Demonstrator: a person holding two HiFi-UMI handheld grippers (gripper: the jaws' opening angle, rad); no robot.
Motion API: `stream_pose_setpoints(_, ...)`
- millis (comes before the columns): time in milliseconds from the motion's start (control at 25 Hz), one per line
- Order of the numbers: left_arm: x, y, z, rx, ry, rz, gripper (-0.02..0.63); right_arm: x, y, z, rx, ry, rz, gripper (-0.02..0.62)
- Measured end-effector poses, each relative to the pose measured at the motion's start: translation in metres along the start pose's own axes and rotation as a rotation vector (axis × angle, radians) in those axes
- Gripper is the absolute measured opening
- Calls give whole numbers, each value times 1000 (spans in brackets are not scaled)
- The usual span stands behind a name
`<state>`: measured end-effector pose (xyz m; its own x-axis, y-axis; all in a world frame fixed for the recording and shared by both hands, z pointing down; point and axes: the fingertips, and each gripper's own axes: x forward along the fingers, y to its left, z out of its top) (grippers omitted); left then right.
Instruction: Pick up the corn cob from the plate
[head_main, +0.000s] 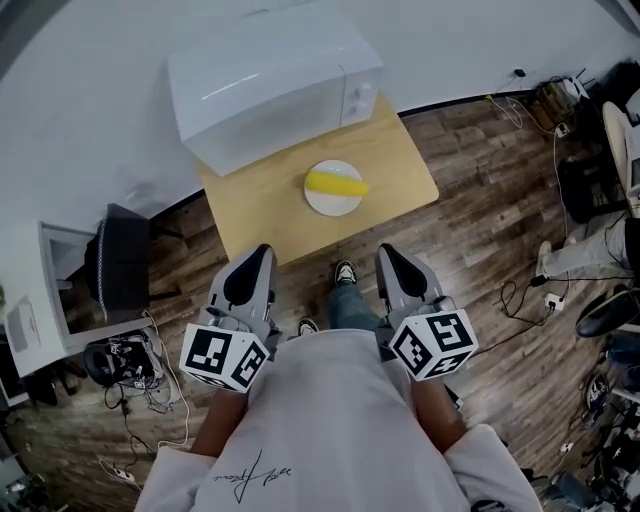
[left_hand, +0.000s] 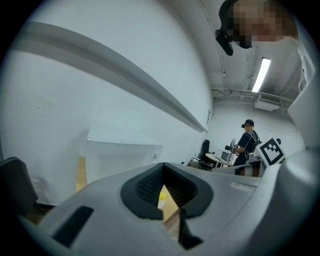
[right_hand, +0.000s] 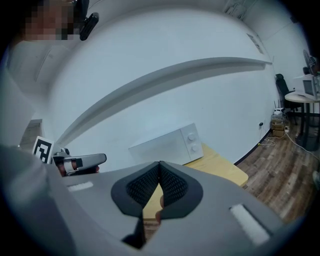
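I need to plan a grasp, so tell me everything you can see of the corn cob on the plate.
The corn cob is bright yellow, elongated, seemingly narrower at its right end in the head view. It lies on its side across the round white plate, on the light wooden table in front of the white microwave. Only the plate touches it. Kernel detail is too small to tell.

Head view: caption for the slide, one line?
Corn cob on white plate before microwave on wooden table; left gripper and right gripper, both shut, short of the table.
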<state>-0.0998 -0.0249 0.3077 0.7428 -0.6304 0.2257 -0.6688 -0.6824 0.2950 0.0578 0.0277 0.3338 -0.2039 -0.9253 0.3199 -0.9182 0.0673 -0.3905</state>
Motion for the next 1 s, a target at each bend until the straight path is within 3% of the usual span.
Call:
stream_pose_setpoints(520,73,7,17,-7,17,20,-7,50,-48,49,-44,17,76,9)
stream_pose_setpoints(840,99,13,19,-3,0,109,-8,74,-60,66,-141,58,247,9)
stream_pose_setpoints(1000,106,19,25,39,-8,165,-7,87,-69,70,-161,78,310,9)
